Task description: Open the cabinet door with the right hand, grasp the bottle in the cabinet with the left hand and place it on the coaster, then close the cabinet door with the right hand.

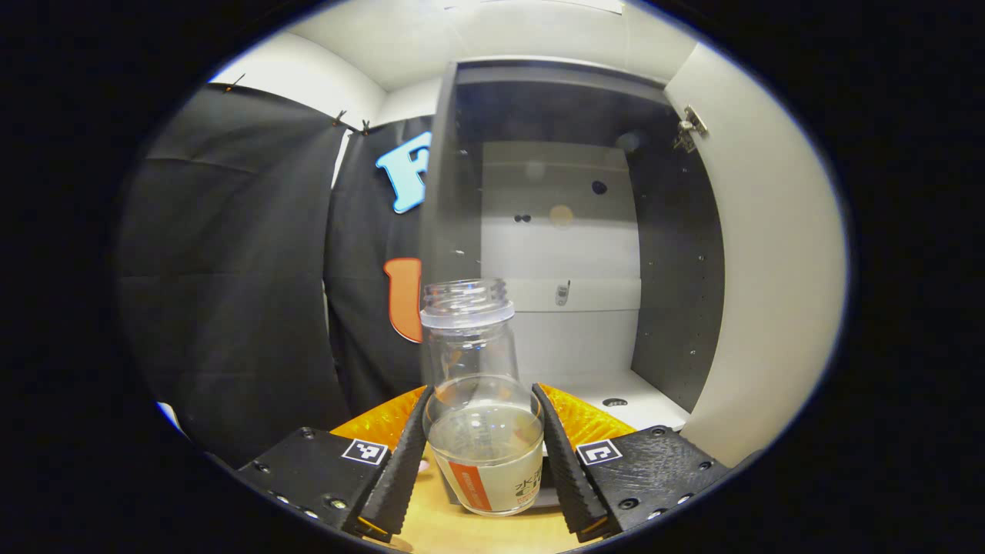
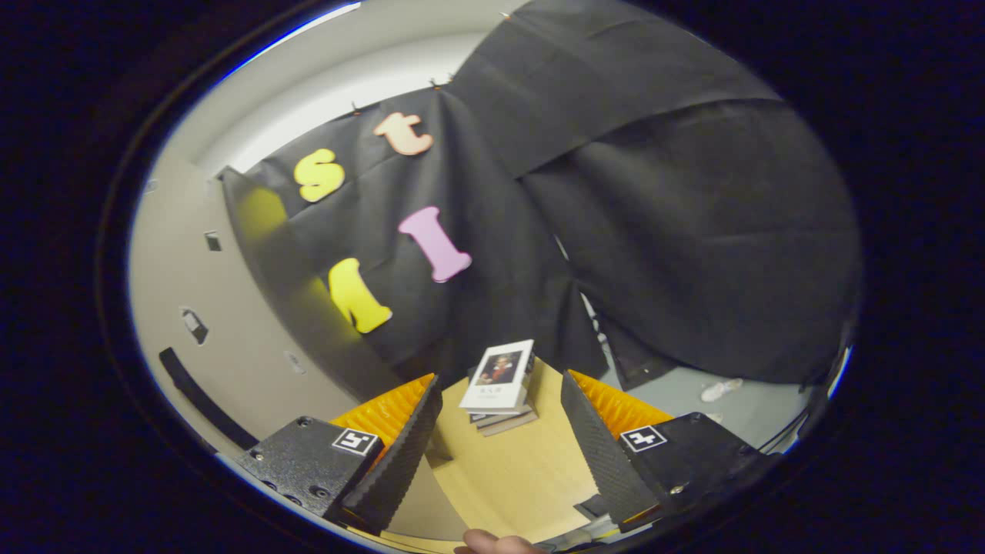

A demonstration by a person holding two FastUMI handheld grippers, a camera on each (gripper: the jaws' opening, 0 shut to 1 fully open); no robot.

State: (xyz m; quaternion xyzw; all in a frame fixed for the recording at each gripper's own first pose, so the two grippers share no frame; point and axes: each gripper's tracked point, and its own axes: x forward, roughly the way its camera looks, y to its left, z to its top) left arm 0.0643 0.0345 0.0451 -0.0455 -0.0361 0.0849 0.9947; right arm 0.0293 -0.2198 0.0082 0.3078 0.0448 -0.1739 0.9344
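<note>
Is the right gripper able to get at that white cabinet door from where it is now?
Probably not without turning. The right gripper is open and faces a stack of books on the wooden table. The cabinet door stands open beside the left gripper, whose fingers flank the bottle.

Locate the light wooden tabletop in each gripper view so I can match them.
Left gripper view: the light wooden tabletop lies bottom centre, below the clear plastic bottle.
Right gripper view: bottom centre, under a stack of books.
Shared landmark: the black cloth wall.
</note>
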